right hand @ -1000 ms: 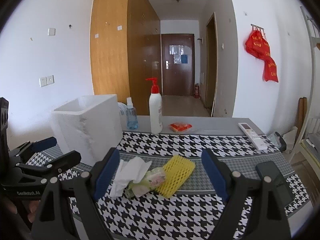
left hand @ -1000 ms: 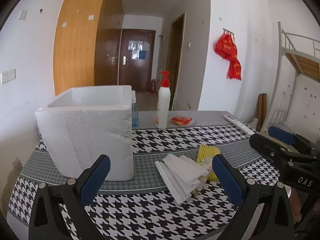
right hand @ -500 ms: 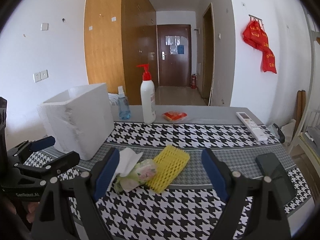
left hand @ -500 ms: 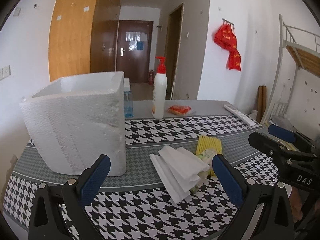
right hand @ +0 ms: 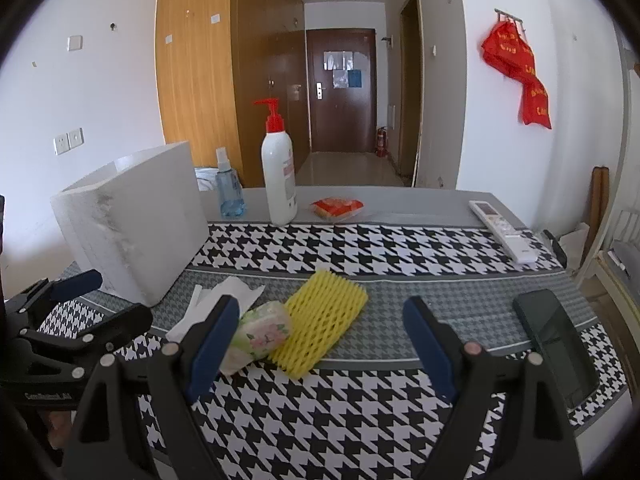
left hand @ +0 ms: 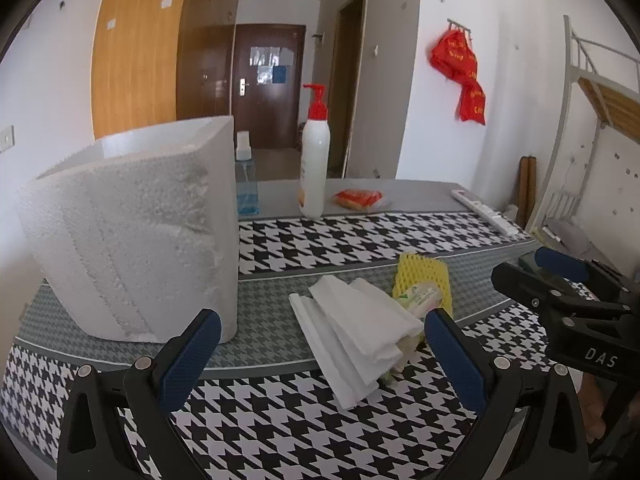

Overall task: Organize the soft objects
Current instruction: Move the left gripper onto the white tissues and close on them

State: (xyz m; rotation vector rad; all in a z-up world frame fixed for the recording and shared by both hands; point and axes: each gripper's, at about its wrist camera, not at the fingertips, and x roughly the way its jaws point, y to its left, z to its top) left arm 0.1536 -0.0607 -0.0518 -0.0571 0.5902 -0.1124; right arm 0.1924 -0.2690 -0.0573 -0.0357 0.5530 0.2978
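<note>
A folded white tissue [left hand: 356, 332] lies on the houndstooth tablecloth, partly over a green floral tissue pack [right hand: 264, 330]. A yellow foam net sleeve [right hand: 322, 322] lies just right of the pack. The sleeve [left hand: 420, 276] and pack [left hand: 420, 294] also show in the left wrist view. A white foam box [left hand: 132, 232] stands open-topped at the left; it also shows in the right wrist view [right hand: 132, 220]. My left gripper [left hand: 320, 360] is open and empty, low before the tissue. My right gripper [right hand: 316, 344] is open and empty, with the pack and sleeve between its fingers' line of sight.
A white pump bottle [right hand: 279, 184], a blue spray bottle [right hand: 229, 196] and an orange packet [right hand: 338, 206] stand along the back. A remote [right hand: 504, 230] lies at the right, a dark phone [right hand: 554, 344] at the front right. The table's front edge is just under both grippers.
Both grippers have moved forward and lower toward the table; the soft objects and foam box look larger and nearer. Both stay open. Nothing on the table has moved.
</note>
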